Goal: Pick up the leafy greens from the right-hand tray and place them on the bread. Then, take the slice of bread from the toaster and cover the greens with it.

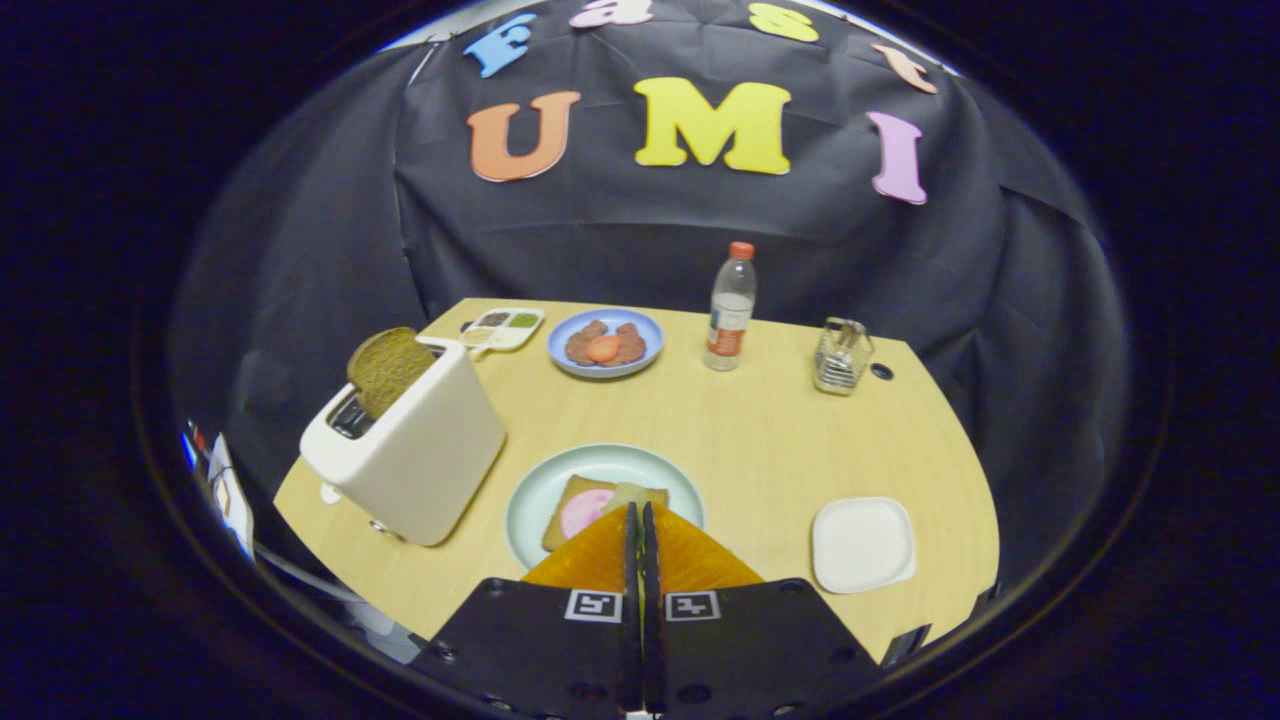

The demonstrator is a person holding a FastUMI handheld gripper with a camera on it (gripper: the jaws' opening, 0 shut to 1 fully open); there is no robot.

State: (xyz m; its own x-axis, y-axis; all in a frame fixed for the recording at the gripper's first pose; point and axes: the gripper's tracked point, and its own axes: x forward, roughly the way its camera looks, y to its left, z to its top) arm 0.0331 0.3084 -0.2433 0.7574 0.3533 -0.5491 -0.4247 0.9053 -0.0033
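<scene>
My gripper (640,512) hangs over a pale green plate (540,490) near the table's front, fingers pressed nearly together. A pale leafy green piece (628,492) shows right at the fingertips, pinched between them, over the far edge of a toast slice (562,515) that carries a pink round slice (582,512). To the left of the plate stands a white toaster (415,450) with a brown bread slice (385,368) sticking up from its slot. The white square tray (862,545) to the right of the fingers lies bare.
At the back of the wooden table (760,440) sit a blue plate with meat pieces (605,343), a small divided sauce dish (505,326), a plastic bottle with an orange cap (731,308) and a wire holder (842,356).
</scene>
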